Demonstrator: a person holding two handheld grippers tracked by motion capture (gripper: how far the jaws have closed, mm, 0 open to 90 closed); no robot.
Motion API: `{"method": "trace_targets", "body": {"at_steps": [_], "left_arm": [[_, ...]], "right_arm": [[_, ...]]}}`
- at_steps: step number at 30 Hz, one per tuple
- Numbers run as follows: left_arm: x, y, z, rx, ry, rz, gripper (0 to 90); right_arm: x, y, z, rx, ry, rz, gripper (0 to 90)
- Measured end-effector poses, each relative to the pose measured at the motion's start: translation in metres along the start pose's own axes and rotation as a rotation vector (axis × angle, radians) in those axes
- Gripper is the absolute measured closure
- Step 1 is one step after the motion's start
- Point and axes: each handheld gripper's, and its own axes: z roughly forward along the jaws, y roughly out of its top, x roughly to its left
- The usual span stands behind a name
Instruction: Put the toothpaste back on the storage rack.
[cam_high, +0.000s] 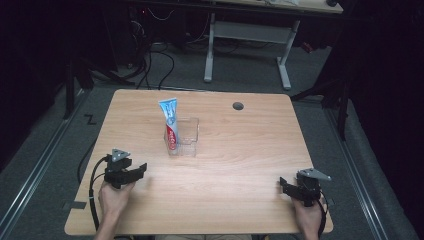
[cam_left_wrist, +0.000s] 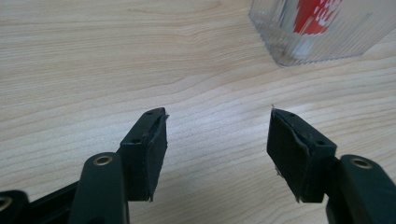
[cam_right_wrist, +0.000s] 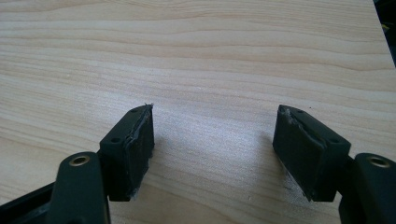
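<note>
Toothpaste tube (cam_high: 170, 122) is the thing in play, standing upright in a clear plastic holder (cam_high: 187, 137) on the wooden table (cam_high: 240, 165), leaning against the holder's left wall with its crimped end up and its cap end down inside.

Starting from the left gripper (cam_high: 131, 172): it rests near the table's front edge, well to the front-left of the holder, jaws spread wide with nothing between them. In the left gripper view the left gripper (cam_left_wrist: 217, 140) aims toward the holder (cam_left_wrist: 322, 32), whose ribbed corner and the tube's red print (cam_left_wrist: 315, 16) sit ahead and to its right. The right gripper (cam_high: 290, 187) sits far to the front-right of the holder, also gaping open and empty; in the right gripper view the right gripper (cam_right_wrist: 212, 144) faces bare wood.

My reading is that no grasp has begun; both hands look parked at a start or rest pose. If the tube is to come out, the next move calls for the nearer left gripper to travel to the holder, rise above its rim, and close on the tube's flat upper part. The holder contains nothing else that I can see.
</note>
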Motion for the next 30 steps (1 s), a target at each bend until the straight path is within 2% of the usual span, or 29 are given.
{"method": "trace_targets", "body": {"at_steps": [19,30], "left_arm": [[0.004,-0.009,0.014,0.009,0.045,-0.014,38.5],[0.002,-0.01,0.022,0.011,0.079,0.008,38.7]], "right_arm": [[0.0,0.0,0.0,0.0,0.0,0.0,29.4],[0.0,0.0,0.0,0.0,0.0,0.0,29.4]]}}
